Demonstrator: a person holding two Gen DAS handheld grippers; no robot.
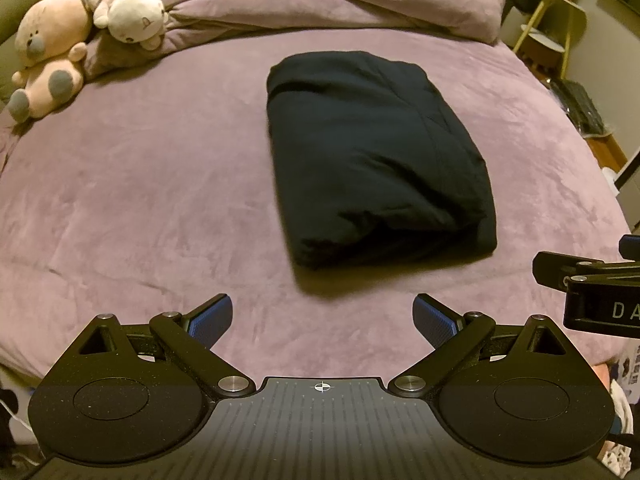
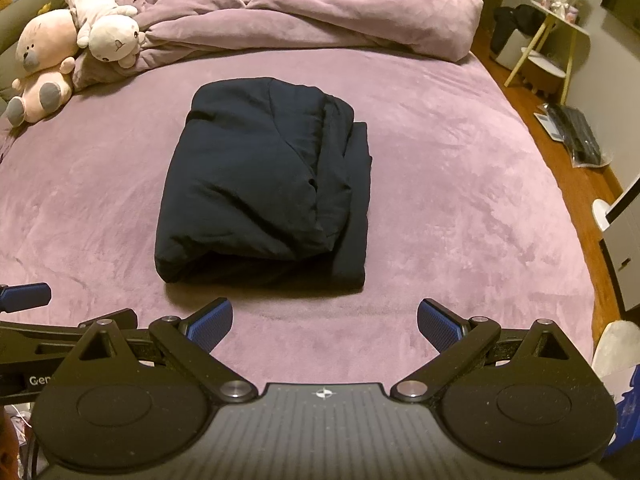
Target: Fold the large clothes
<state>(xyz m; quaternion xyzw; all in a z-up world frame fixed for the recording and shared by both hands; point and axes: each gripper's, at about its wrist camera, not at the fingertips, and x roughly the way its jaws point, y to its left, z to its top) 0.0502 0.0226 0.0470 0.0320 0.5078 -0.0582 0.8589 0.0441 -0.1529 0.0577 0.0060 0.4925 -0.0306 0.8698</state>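
Observation:
A dark navy padded garment lies folded into a thick rectangle in the middle of the purple bed; it also shows in the right wrist view as the garment. My left gripper is open, near the bed's front edge, short of the bundle, with nothing between its blue pads. My right gripper is open too, likewise in front of the garment and apart from it. The right gripper's side shows at the right edge of the left wrist view, and the left gripper's blue fingertip shows at the left edge of the right wrist view.
A bunched purple duvet lies along the far end of the bed. Two plush toys sit at the far left corner. Right of the bed are a wooden floor, a small yellow-legged side table and a black keyboard.

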